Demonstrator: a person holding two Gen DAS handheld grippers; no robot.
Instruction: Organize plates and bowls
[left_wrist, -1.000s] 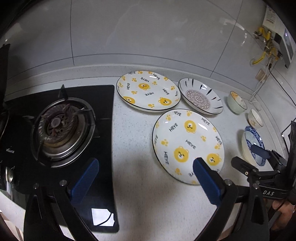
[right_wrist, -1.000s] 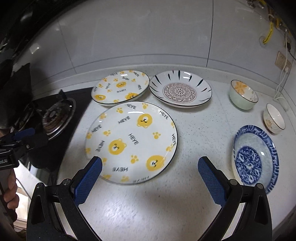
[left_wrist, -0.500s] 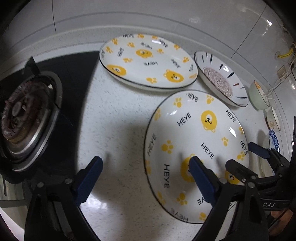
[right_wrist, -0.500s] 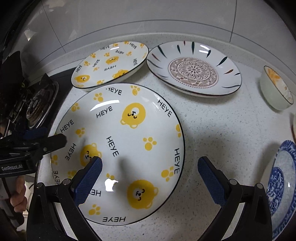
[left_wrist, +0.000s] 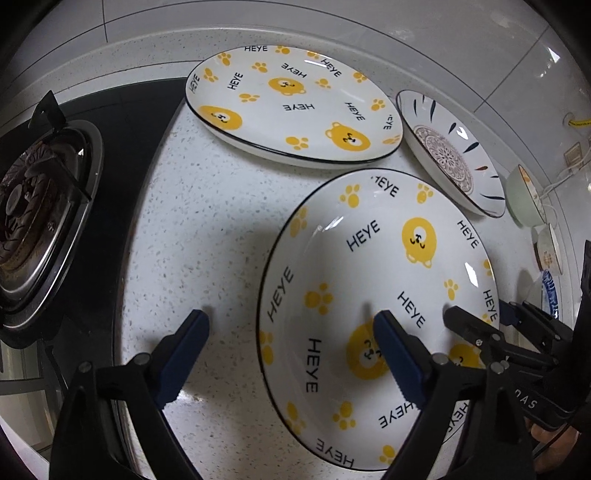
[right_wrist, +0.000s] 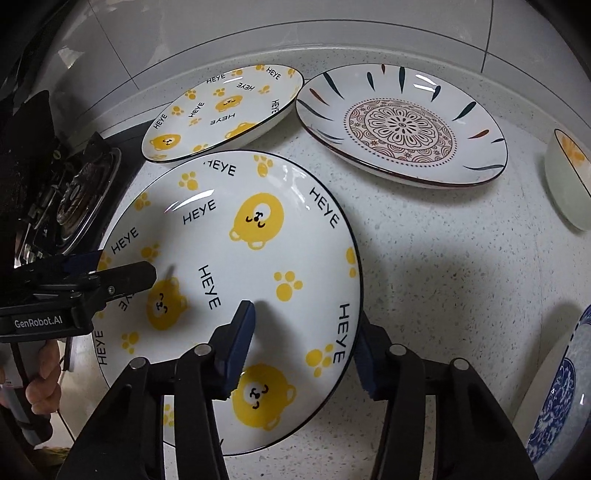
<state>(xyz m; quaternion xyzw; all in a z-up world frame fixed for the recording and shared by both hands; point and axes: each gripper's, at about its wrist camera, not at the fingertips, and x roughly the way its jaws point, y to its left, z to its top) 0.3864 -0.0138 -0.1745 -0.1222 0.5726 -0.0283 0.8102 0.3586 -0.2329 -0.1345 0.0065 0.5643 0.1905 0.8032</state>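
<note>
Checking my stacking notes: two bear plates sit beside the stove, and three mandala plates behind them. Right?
Not quite: there is only one mandala plate, as the right wrist view shows. The two bear plates beside the stove are correct.

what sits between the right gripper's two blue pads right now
The right rim of the near bear-print white plate; the right gripper's jaws have just been closing around it, seen in the right wrist view.

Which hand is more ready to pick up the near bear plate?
Right. The right hand-held gripper has been closing, one finger inside and one outside the near bear plate's rim. The left hand-held gripper straddles the opposite rim, jaws wide.
</note>
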